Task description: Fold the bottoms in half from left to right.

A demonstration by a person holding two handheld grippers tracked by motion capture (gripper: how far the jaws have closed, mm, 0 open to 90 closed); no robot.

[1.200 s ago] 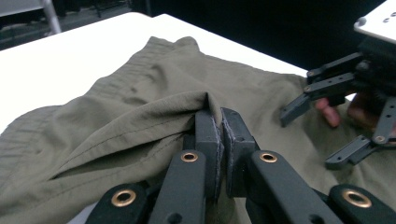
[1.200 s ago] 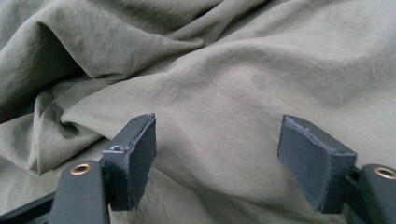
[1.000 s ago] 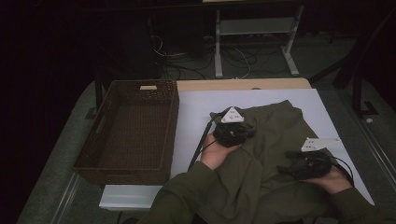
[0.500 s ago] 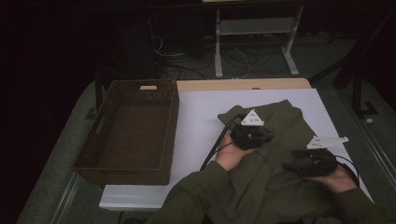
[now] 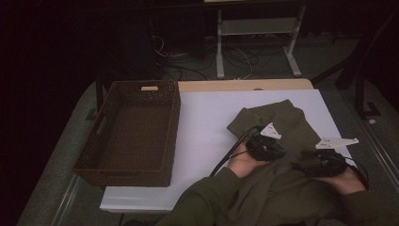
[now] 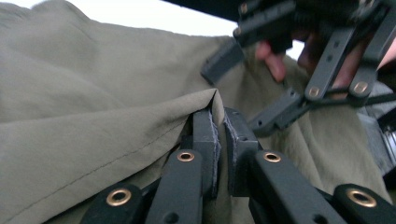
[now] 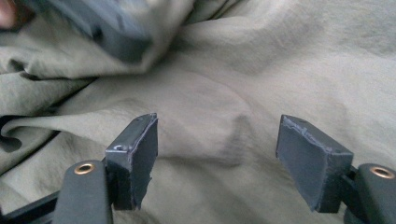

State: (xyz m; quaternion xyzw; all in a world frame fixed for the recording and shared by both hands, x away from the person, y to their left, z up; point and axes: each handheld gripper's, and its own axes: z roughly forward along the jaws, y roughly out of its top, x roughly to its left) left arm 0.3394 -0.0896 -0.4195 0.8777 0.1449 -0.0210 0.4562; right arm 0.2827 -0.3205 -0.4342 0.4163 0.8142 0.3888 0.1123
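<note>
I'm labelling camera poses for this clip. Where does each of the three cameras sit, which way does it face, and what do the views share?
High view: above the person's side, looking forward and down at the table, basket and olive garment; forearms and both hands show.
Left gripper view: rides the left gripper, jaws closed on a fold of garment; the right gripper and fingers show beyond.
Right gripper view: rides the right gripper, jaws open over cloth.
Shared: the garment.

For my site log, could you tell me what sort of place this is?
Probably a lab or workshop recording station: a white table with a basket and garment, a metal stand and floor cables behind.
</note>
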